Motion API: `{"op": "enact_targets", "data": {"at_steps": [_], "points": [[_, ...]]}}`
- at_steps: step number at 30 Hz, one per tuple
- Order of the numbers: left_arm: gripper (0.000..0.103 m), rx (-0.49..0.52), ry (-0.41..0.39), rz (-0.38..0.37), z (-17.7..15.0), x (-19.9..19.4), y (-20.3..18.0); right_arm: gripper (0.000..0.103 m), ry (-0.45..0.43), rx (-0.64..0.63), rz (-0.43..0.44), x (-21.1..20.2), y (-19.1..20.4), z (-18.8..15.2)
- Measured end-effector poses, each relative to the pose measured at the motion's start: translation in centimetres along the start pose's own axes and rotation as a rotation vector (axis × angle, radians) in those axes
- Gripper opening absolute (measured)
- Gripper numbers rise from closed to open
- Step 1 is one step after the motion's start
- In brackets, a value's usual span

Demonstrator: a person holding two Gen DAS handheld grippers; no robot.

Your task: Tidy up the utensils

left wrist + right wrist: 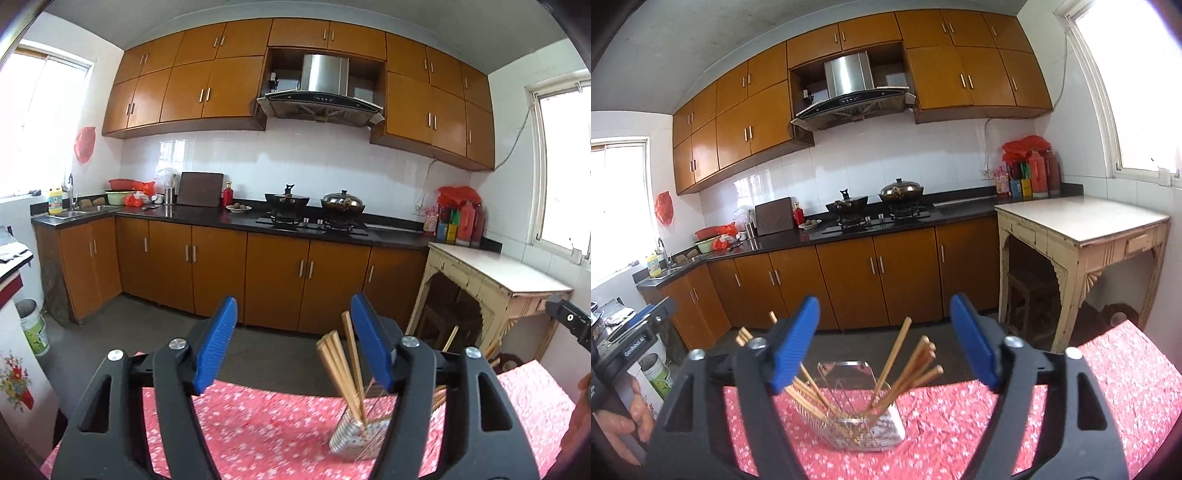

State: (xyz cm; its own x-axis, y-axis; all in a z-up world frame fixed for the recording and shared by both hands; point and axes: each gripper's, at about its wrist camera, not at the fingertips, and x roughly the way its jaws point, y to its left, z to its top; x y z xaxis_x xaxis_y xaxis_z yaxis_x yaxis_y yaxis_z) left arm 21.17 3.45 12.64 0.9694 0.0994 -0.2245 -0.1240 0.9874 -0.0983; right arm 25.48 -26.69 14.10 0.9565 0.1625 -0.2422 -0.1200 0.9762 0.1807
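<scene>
Both hand-held grippers, left [293, 345] and right [884, 345], gape empty above the worktop [960, 424]. Beyond, chopsticks [897, 365] splay loosely from a wire holder [857, 424]; a careless nudge would likely tip it, scattering them.

Splayed chopsticks [905, 365] crowding the wire holder [849, 421] mouth; open tablecloth [1015, 424] on either side.
</scene>
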Motion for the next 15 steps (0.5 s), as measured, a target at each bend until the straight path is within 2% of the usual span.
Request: {"op": "enact_targets", "data": {"at_steps": [3, 8, 11, 15], "points": [[0.077, -0.001, 0.006, 0.001, -0.4, -0.8, 0.8, 0.098, -0.013, -0.009, -0.02, -1.4, -0.1, -0.9], [0.097, 0.008, 0.006, 0.01, -1.9, -2.7, 1.6, 0.099, -0.032, -0.036, -0.065, -4.1, 0.2, -3.0], [0.101, 0.033, 0.004, -0.006, -3.2, -4.2, 1.7, 0.099, -0.046, -0.063, -0.073, -6.1, 0.7, -4.4], [0.101, 0.077, -0.006, -0.02, -5.4, -6.6, 1.4, 0.099, -0.062, -0.088, -0.059, -8.9, 1.5, -6.8]]}}
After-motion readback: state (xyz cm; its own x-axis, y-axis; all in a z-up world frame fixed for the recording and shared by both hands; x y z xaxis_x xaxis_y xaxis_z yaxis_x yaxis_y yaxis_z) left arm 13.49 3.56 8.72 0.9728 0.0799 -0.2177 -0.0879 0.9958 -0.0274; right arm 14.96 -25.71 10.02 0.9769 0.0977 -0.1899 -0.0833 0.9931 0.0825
